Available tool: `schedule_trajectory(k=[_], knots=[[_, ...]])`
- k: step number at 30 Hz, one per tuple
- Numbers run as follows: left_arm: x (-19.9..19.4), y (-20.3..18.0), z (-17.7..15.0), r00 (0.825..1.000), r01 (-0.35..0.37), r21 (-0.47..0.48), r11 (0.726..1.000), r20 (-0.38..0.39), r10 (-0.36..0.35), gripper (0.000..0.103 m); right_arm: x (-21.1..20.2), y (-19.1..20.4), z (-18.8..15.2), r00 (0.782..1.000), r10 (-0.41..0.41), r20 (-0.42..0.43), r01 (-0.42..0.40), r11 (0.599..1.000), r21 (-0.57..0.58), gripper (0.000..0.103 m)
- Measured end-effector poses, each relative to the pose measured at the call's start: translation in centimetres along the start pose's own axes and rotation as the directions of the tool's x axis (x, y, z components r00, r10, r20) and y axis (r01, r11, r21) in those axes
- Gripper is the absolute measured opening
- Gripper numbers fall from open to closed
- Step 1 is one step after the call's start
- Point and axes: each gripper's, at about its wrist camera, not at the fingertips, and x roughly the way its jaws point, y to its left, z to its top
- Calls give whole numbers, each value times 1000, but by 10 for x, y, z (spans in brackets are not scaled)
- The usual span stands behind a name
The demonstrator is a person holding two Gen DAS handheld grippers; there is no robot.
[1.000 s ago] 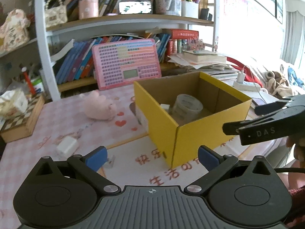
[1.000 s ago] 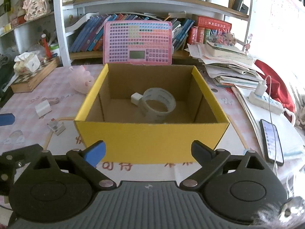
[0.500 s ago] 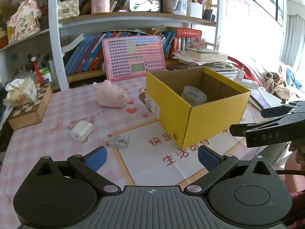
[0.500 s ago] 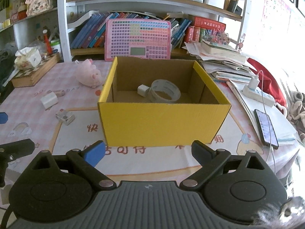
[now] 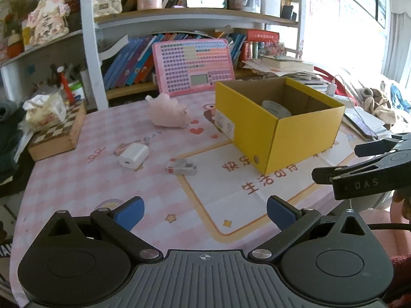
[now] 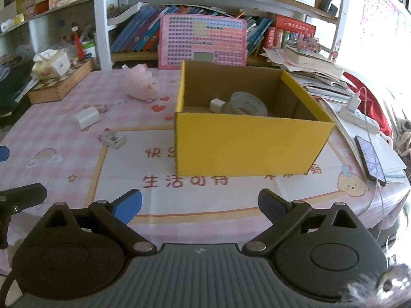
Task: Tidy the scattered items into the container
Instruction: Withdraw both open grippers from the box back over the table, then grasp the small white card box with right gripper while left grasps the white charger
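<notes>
A yellow cardboard box stands open on the pink table, holding a roll of clear tape and a small white cube. Left of the box lie a white charger block, a small grey-white packet and a pink plush pig. My left gripper is open over the table's near edge, with nothing between its fingers. My right gripper is open too, in front of the box.
A pink toy keyboard leans against the bookshelf behind the box. A checkered wooden box with tissues sits at the far left. Papers, a power strip and a phone lie right of the box.
Both grippers have drawn back from the box toward the table's near edge, so more of the table shows. Both stay open and hold nothing.
</notes>
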Motion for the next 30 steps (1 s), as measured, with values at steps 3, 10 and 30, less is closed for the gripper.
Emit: schedule_trajectory(k=[3,10,30], knots=[[-2,7,-4,1000,-9,-9,1000,-6,9,103,3,11,0,1000,19,-15,-19,1000,-15,98],[-4,24,-12,994,-102,-25,994,-46,101,103,15,40,-2,993,80,-84,-86,994,-73,99],[-15,63,-21,989,-147,-108,983,-50,142,103,19,102,13,977,198,-82,-212,941,-264,92]])
